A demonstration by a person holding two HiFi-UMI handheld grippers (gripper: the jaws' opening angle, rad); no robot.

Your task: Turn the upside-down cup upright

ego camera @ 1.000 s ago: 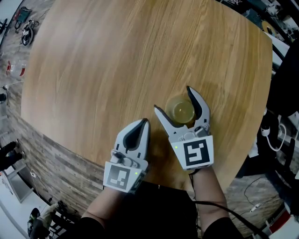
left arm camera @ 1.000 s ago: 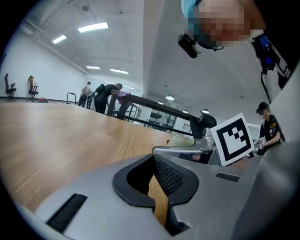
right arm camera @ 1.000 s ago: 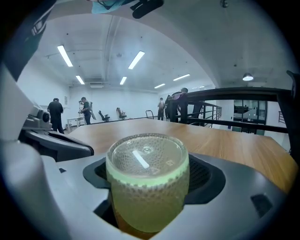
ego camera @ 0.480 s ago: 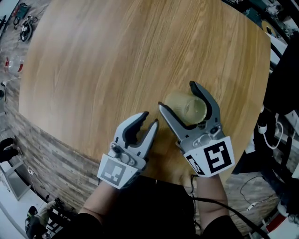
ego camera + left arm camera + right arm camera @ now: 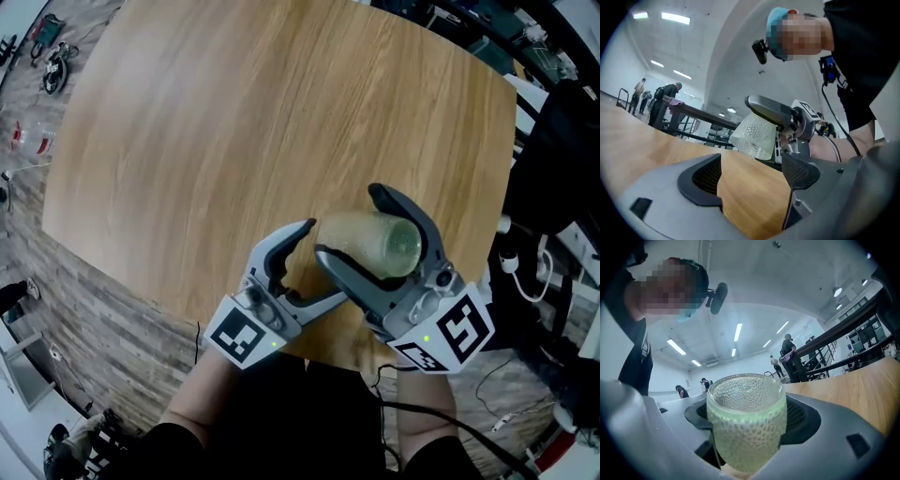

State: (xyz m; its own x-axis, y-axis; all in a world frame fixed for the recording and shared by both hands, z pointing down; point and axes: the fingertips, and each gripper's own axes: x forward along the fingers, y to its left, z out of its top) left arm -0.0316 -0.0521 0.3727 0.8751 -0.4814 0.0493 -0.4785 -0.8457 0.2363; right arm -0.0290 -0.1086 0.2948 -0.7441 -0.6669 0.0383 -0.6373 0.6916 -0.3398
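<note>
Grips one cup [image 5: 364,246] in the right gripper [image 5: 349,225], fingers closed on its dimpled glass wall, held up off the bench [image 5: 234,122] near the front edge. Lies there tipped on its side, long axis about level and across the fingers, wider end turned toward the left gripper [image 5: 751,178], narrower end away from it. Cannot say surely which end is the mouth. On the left gripper, fingers just opened wide, only bare bench between them, the cup close beyond their tips and apart from them. Light wood-grain bench top with rounded corners; plank-pattern floor [image 5: 56,281] below at the left, cables [image 5: 525,384] at the right. Around, a big hall with strip ceiling lights [image 5: 738,331], a dark railing [image 5: 843,333] and a few persons [image 5: 787,350] far off. Counted: one cup, one bench, two grippers
</note>
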